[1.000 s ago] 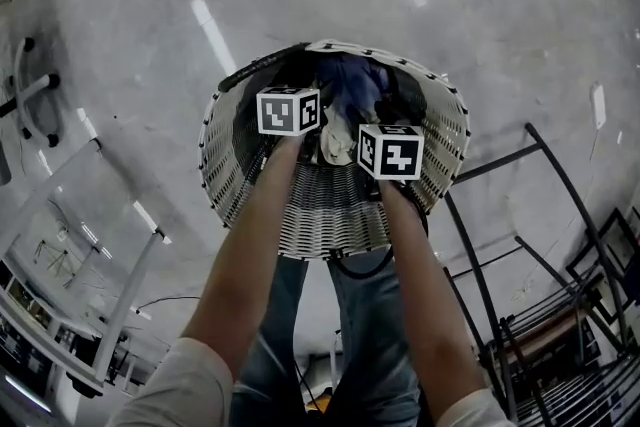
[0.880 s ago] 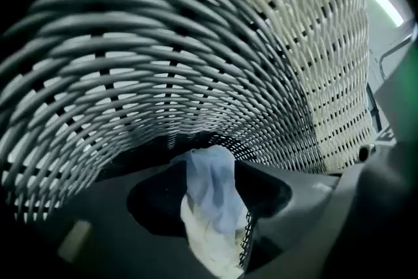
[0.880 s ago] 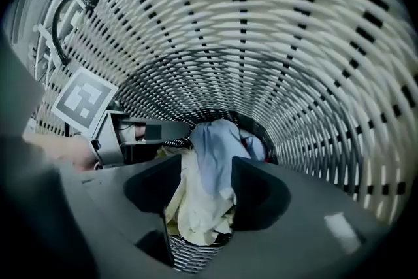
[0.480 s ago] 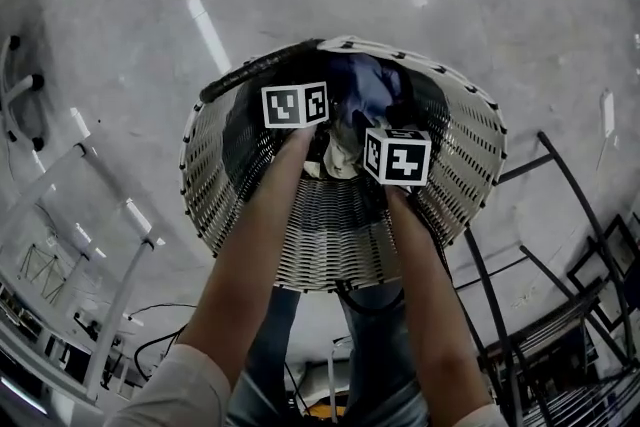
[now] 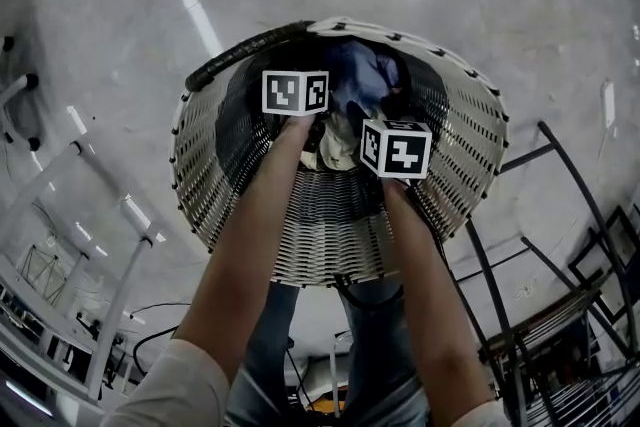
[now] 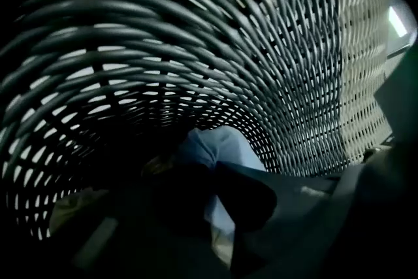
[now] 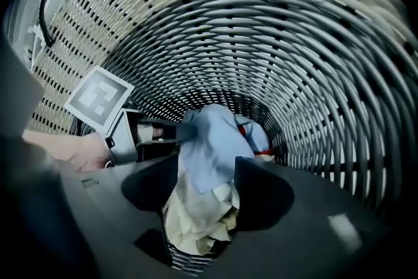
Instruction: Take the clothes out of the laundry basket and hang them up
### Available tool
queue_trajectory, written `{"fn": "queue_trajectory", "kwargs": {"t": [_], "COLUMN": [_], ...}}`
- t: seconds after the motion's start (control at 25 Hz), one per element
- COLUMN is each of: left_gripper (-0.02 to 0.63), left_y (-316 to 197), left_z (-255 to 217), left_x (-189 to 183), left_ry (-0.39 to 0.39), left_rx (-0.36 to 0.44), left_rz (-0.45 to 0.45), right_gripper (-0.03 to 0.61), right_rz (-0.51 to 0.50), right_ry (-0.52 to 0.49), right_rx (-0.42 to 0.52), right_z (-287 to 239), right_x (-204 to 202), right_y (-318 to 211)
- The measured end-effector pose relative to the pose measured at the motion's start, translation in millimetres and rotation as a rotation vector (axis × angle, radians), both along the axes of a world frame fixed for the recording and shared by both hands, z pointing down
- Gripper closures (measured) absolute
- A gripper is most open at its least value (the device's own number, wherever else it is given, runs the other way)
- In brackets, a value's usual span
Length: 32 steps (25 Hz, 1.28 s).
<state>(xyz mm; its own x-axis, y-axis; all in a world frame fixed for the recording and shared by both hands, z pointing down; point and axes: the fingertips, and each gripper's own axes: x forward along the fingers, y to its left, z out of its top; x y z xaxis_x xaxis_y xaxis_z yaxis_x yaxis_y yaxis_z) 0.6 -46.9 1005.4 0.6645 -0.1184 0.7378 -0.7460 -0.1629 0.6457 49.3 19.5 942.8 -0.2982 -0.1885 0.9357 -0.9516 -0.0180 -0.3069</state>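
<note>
Both tongs are deep in the laundry basket at centre frame: left tongs clamped on the blue garment to lift it, right tongs apart around it.

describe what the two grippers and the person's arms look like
Each gripper carries a white cube with black square markers, one on the left and one on the right. The left gripper has a light grey body and slim dark fingers. The right gripper has broad, rounded, dark grey jaws. The forearms are bare below short pale sleeves.
</note>
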Motion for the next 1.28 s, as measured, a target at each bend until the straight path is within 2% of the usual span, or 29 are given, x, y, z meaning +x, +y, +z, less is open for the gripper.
{"fn": "queue_trajectory", "kwargs": {"t": [0.16,0.4,0.76,1.28], "left_gripper": [0.597,0.597,0.597,0.598], "left_y": [-3.4,-12.3,-14.8,0.2], "left_z": [-20.9,-65.2,-145.8,-268.5], "left_x": [-2.0,-0.8,-5.6,-14.5], "left_ry": [0.035,0.08,0.103,0.201], "left_rx": [0.015,0.075,0.159,0.246], "left_rz": [0.0,0.052,0.091,0.123], "right_gripper": [0.273,0.265,0.267,0.262], "right_rz": [-0.004,-0.058,-0.017,-0.037], "right_ry": [-0.013,-0.042,-0.061,-0.044], "right_rx": [0.0,-0.01,0.016,0.108], "right_z": [-8.2,-29.1,-71.0,-162.1], "right_x": [-4.7,-18.6,-20.3,-26.7], "right_y": [4.2,17.0,20.5,16.6]}}
